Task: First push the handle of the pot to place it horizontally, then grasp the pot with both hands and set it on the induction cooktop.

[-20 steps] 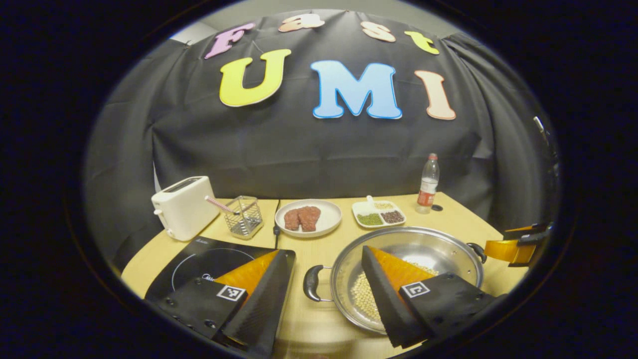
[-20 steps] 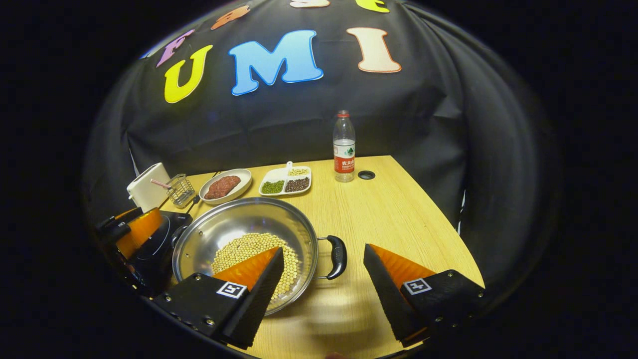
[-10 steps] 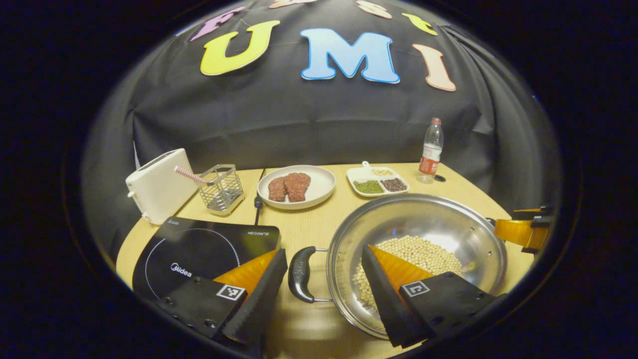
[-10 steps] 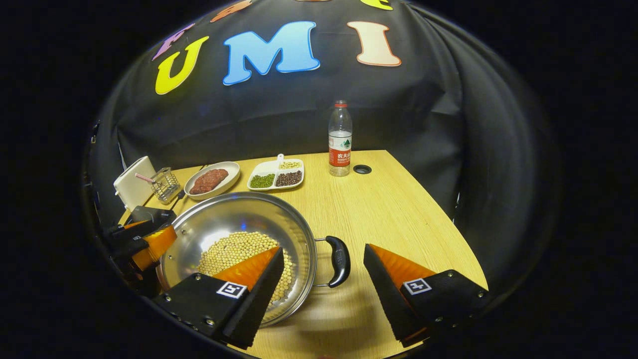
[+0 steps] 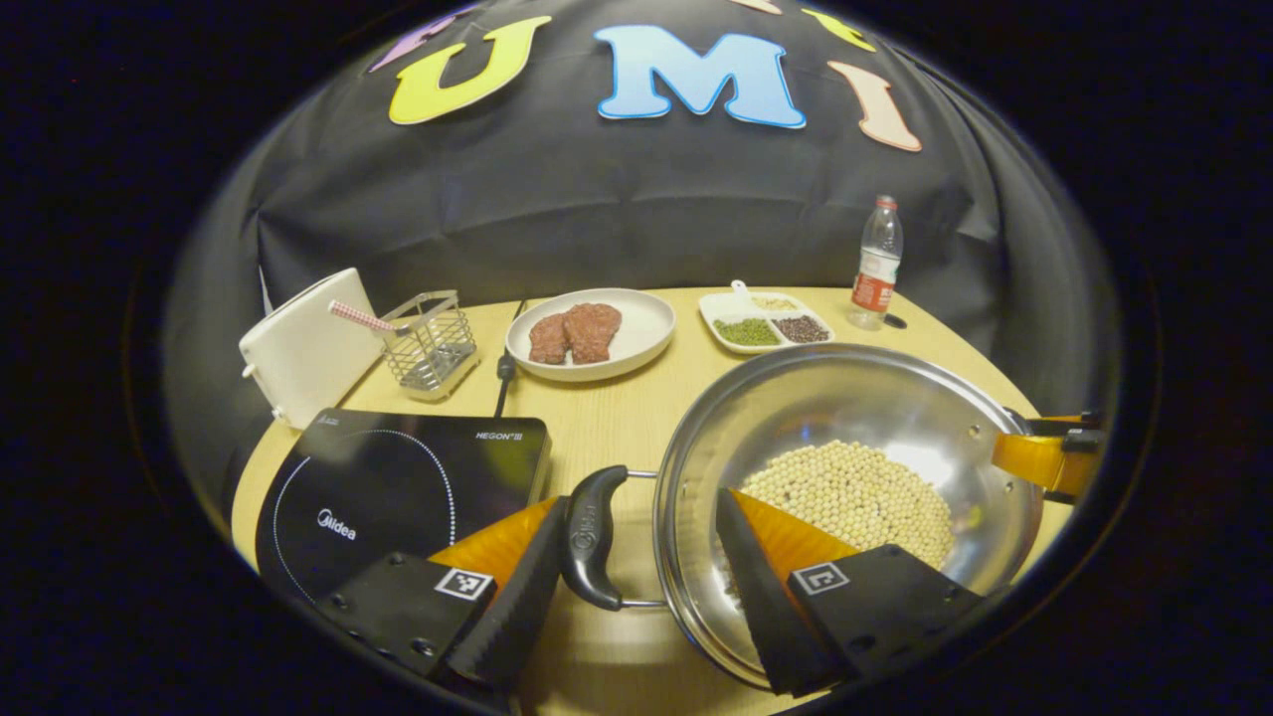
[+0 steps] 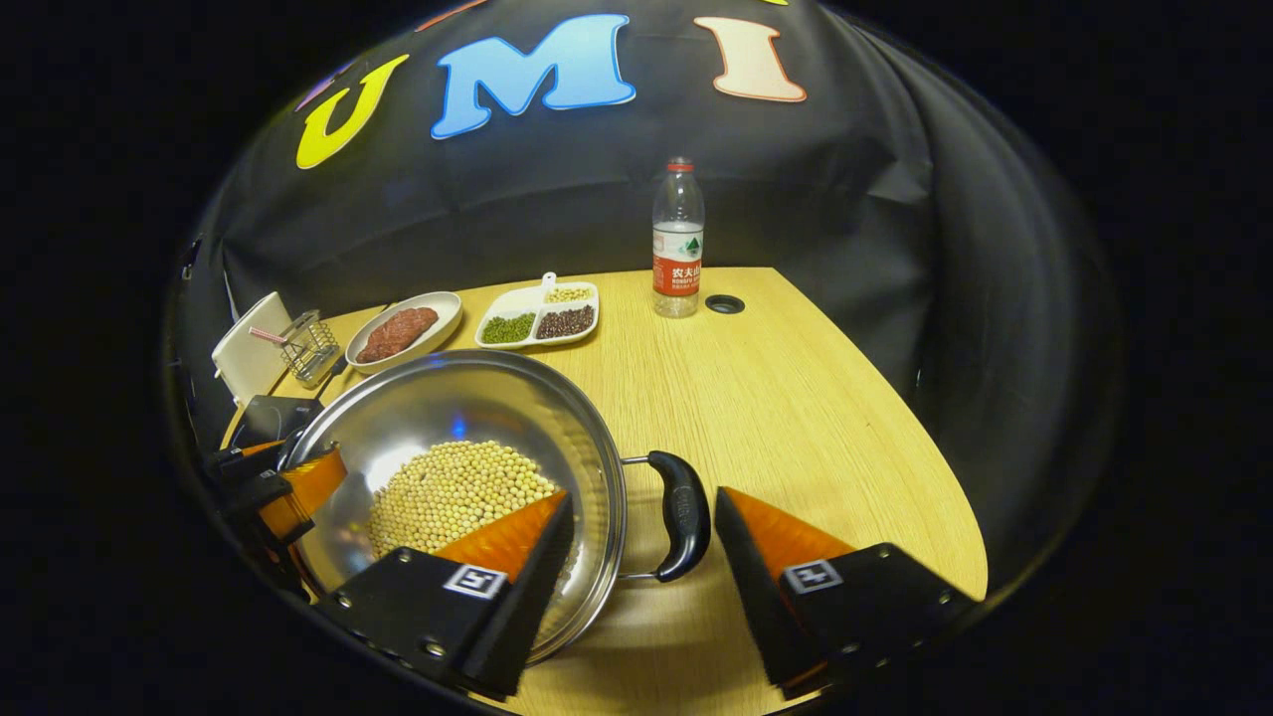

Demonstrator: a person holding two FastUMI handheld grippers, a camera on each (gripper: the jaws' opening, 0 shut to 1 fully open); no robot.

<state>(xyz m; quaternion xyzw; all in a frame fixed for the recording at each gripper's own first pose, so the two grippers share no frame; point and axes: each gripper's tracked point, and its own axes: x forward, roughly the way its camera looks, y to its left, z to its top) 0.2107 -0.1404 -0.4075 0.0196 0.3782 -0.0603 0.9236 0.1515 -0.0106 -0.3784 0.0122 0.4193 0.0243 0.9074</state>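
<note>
A steel pot (image 5: 845,438) holding pale beans sits on the wooden table, with a black loop handle on each side. My left gripper (image 5: 640,502) is open around the pot's left handle (image 5: 594,537), which lies close against the left finger; the right finger hangs over the pot's bowl. My right gripper (image 6: 644,495) is open too, straddling the right handle (image 6: 682,514), one finger over the beans and the other over bare table. The pot (image 6: 457,438) also appears in the right gripper view. The black induction cooktop (image 5: 388,487) lies flat to the left of the pot.
Along the back stand a white toaster (image 5: 298,348), a wire basket (image 5: 430,338), a plate of meat (image 5: 589,333), a divided dish of beans (image 5: 766,323) and a water bottle (image 6: 677,239). A cable runs to the cooktop. The table edge curves off at the right.
Both grippers have moved forward and lower toward the pot. Each handle now lies between a pair of open fingers. The pot looks larger and closer.
</note>
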